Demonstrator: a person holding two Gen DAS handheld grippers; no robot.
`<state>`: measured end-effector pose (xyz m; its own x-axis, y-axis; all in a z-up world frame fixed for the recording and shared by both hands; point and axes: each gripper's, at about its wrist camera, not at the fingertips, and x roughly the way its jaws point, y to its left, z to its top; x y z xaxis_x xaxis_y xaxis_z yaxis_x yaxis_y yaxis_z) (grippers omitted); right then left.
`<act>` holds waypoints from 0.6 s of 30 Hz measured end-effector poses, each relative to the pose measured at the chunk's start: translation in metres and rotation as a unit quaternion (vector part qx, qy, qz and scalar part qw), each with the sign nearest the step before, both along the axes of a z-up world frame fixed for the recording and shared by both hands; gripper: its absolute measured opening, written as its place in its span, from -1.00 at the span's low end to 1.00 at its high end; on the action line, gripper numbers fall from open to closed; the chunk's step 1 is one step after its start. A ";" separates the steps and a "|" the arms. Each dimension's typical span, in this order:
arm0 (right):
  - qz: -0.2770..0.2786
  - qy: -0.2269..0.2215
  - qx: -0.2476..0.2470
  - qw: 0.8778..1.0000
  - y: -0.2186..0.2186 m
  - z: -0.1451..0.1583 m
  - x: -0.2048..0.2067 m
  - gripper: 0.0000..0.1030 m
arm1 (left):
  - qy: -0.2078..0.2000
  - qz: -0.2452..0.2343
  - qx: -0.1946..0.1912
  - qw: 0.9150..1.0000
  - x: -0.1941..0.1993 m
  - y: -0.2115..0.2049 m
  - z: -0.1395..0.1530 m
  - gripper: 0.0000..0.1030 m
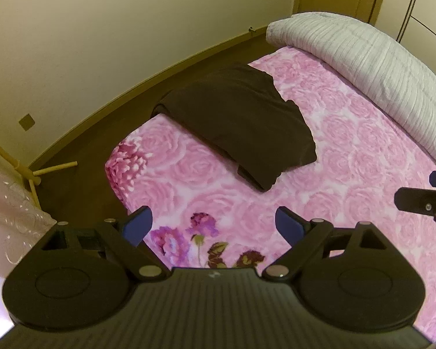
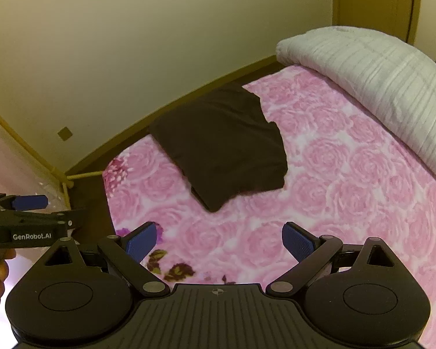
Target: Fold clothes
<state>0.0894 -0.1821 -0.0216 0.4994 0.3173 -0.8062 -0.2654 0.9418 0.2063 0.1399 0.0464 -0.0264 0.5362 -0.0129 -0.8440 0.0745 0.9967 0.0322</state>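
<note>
Pink bedspread (image 1: 348,133): folded dark garment (image 1: 241,122) lying diagonally.

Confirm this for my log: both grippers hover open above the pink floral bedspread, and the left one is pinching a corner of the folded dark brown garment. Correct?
Not quite. The left gripper holds nothing: in the left wrist view its blue fingers stand apart over the pink floral bedspread, well short of the folded dark brown garment. The rest stands; the right gripper is open too.
</note>
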 end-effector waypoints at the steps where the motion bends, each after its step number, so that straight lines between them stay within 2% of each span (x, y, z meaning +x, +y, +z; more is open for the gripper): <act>1: 0.001 0.001 0.001 1.000 0.000 0.001 0.001 0.86 | -0.002 0.002 -0.001 1.000 -0.001 -0.001 0.002 0.75; 8: 0.017 0.000 0.009 1.000 0.001 0.009 0.002 0.86 | -0.006 0.008 0.002 1.000 -0.001 -0.002 0.011 0.75; 18: 0.007 0.008 0.017 1.000 -0.002 0.008 0.002 0.86 | -0.001 -0.005 0.003 1.000 0.000 -0.007 0.011 0.75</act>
